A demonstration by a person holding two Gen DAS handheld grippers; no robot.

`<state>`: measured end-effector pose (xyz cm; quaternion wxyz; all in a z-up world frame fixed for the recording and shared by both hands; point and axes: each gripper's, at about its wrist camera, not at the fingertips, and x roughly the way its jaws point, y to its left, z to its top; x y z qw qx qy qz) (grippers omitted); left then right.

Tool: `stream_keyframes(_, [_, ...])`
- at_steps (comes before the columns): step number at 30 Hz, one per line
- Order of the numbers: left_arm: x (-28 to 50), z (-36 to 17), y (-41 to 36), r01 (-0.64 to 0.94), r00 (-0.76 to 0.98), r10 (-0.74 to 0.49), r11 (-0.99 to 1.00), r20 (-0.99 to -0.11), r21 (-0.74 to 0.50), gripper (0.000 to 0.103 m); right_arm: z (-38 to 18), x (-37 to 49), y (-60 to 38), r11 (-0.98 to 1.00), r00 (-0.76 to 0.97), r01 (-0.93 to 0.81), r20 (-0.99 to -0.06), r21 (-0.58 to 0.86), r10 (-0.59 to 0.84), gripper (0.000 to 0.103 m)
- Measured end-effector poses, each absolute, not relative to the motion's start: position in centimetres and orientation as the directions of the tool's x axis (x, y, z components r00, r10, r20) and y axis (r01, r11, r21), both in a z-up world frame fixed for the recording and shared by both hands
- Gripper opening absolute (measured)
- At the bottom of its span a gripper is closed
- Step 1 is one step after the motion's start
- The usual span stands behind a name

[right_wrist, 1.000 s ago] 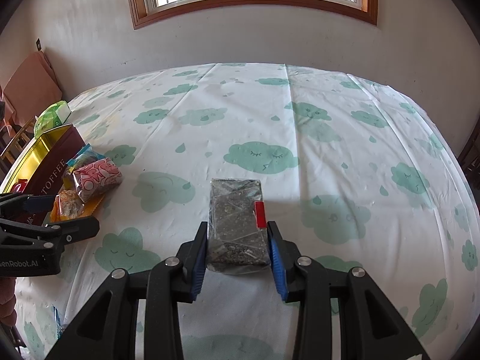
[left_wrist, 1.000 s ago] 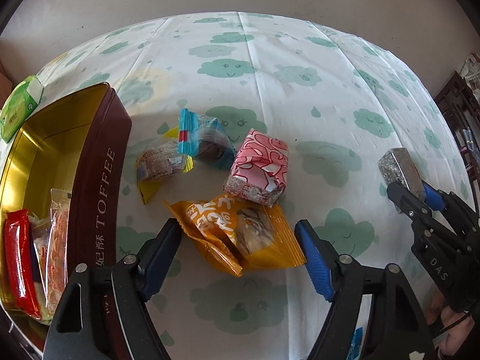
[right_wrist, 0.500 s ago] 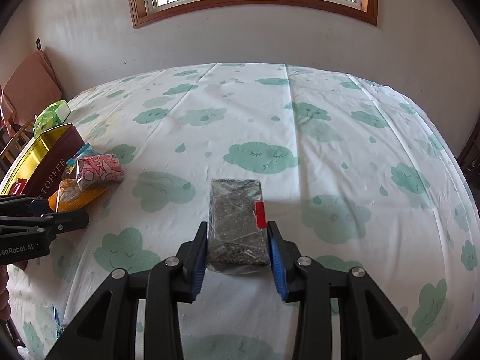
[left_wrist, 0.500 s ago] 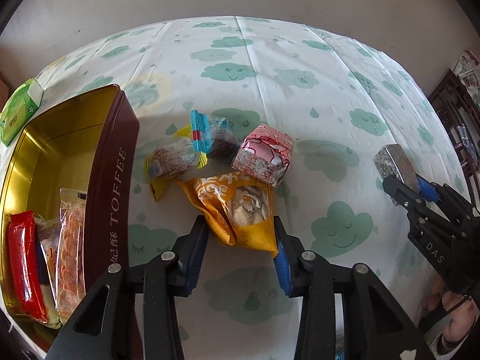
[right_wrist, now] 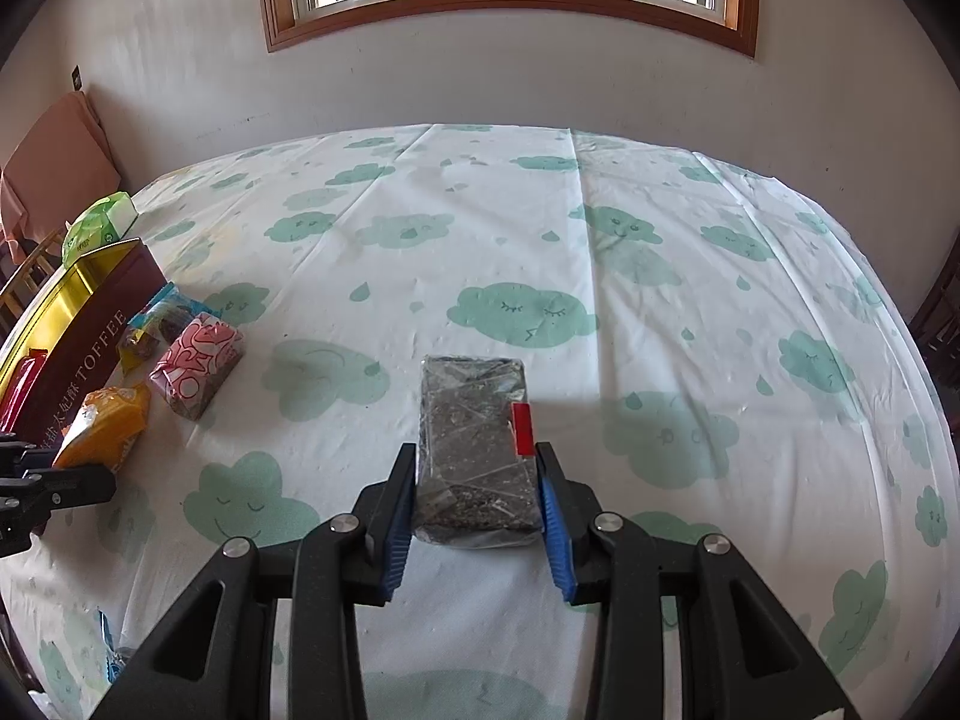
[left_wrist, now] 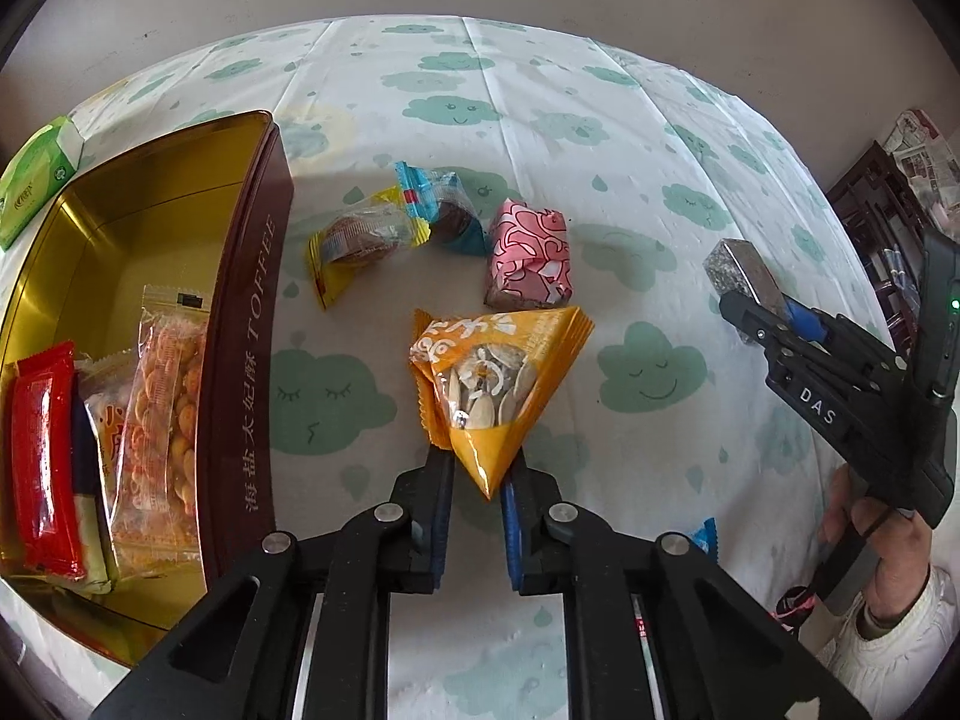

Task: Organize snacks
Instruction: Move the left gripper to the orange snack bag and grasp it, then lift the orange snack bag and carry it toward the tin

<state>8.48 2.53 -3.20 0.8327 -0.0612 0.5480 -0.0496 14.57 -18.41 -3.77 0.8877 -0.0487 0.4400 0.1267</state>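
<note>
Black tongs point(left_wrist: 477, 480), blue pads point(right_wrist: 553, 525), silver screws, white sleeve point(left_wrist: 888, 630).

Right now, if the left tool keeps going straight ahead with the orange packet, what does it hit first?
Most likely the pink wrapped snack, lying on the table just beyond the orange packet pinched in the left tool. Depth is unclear; if it travels above the table, it may pass over.

Toffee tin point(left_wrist: 252, 324): glossy maroon metal outside, mirror-bright gold inside. Beside the tin, the orange seed packet point(left_wrist: 492, 378) was shiny plastic film with a clear window. Dark bar point(right_wrist: 474, 450): crinkled transparent wrap. Counter point(right_wrist: 660, 300): matt printed cloth, creased. Window frame point(right_wrist: 510, 0): varnished wood.
</note>
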Motion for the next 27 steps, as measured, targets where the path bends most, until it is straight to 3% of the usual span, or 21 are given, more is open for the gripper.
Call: stream_keyframes(27, [6.6, 0.5, 2.6, 0.052, 0.455, -0.186, 0.982, -0.871, -0.183, 0.006, -3.8, 14.6, -18.2, 0.963, 0.582, -0.27, -0.795, 0.01, 0.172, 0.038])
